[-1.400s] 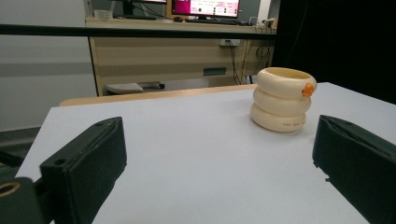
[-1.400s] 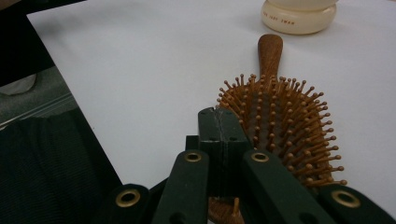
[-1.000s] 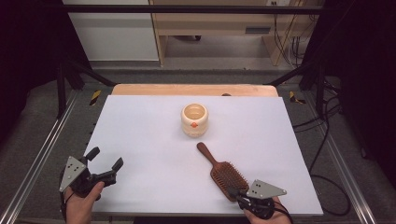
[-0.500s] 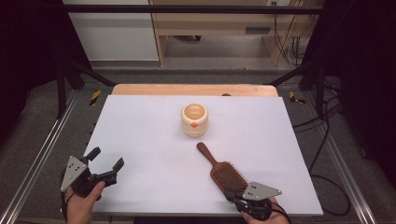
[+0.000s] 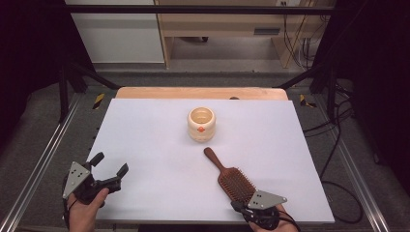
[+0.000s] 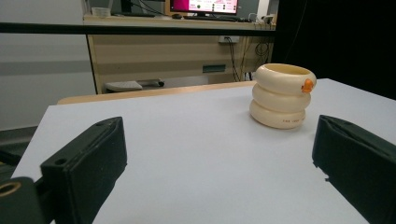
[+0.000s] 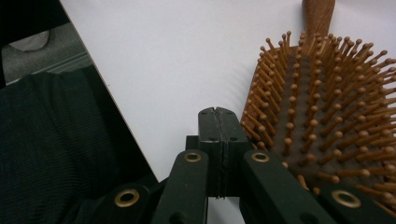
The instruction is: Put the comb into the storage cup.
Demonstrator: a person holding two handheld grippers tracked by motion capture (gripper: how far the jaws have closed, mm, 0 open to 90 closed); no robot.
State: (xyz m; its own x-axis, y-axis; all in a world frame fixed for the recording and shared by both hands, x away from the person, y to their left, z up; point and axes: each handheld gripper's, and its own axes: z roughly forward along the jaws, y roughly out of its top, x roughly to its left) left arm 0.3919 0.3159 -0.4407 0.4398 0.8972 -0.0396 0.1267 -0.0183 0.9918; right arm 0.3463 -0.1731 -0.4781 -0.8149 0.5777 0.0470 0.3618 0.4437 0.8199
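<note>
Hairbrush (image 5: pixel 233 179) lies bristles up on counter (image 5: pixel 145 135), head just beside right tool (image 7: pixel 216 112), jaws together, empty. Left tool (image 5: pixel 110 165) jaws apart, near counter's front-left corner; cream cup (image 5: pixel 201 124) mid-counter.

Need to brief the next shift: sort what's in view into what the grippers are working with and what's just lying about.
In play, as a guess:
wooden hairbrush, bristles up, right gripper shut beside it
cream ringed cup, faced by the open left gripper

Lying about:
desk with monitor beyond the table
floor cables
</note>
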